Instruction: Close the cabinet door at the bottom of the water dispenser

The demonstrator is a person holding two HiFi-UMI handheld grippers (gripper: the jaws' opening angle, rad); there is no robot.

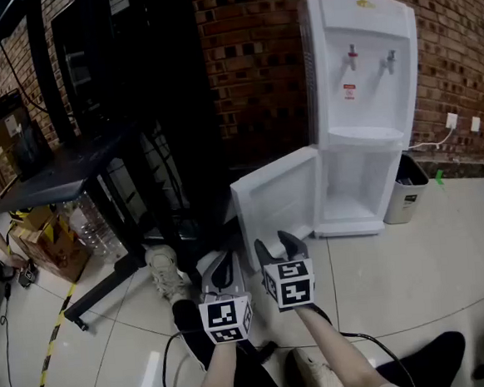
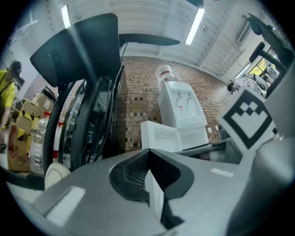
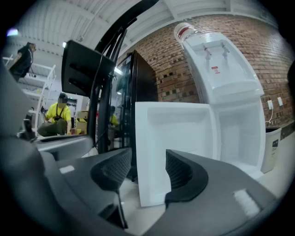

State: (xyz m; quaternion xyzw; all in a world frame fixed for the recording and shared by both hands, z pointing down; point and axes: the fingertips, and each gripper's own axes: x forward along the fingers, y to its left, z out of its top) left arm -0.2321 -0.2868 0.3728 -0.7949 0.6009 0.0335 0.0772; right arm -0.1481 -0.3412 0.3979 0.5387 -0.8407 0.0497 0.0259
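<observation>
A white water dispenser [image 1: 363, 70] stands against the brick wall. Its bottom cabinet door [image 1: 278, 201] is swung wide open to the left, showing the empty white cabinet [image 1: 360, 189]. My right gripper [image 1: 280, 245] is open and hangs just in front of the door's free edge [image 3: 146, 156], which shows between the jaws without touching the pads. To its left and a little lower, my left gripper [image 1: 222, 272] is shut with nothing in it. The left gripper view shows the dispenser [image 2: 180, 112] and door [image 2: 159, 137] further off.
A black desk frame [image 1: 98, 166] with cables stands left of the dispenser. A grey bin [image 1: 408, 189] sits to the dispenser's right. Boxes and bottles [image 1: 58, 236] lie at the left. A white shoe [image 1: 165, 272] rests by the desk leg. People in yellow [image 3: 60, 115] are far off.
</observation>
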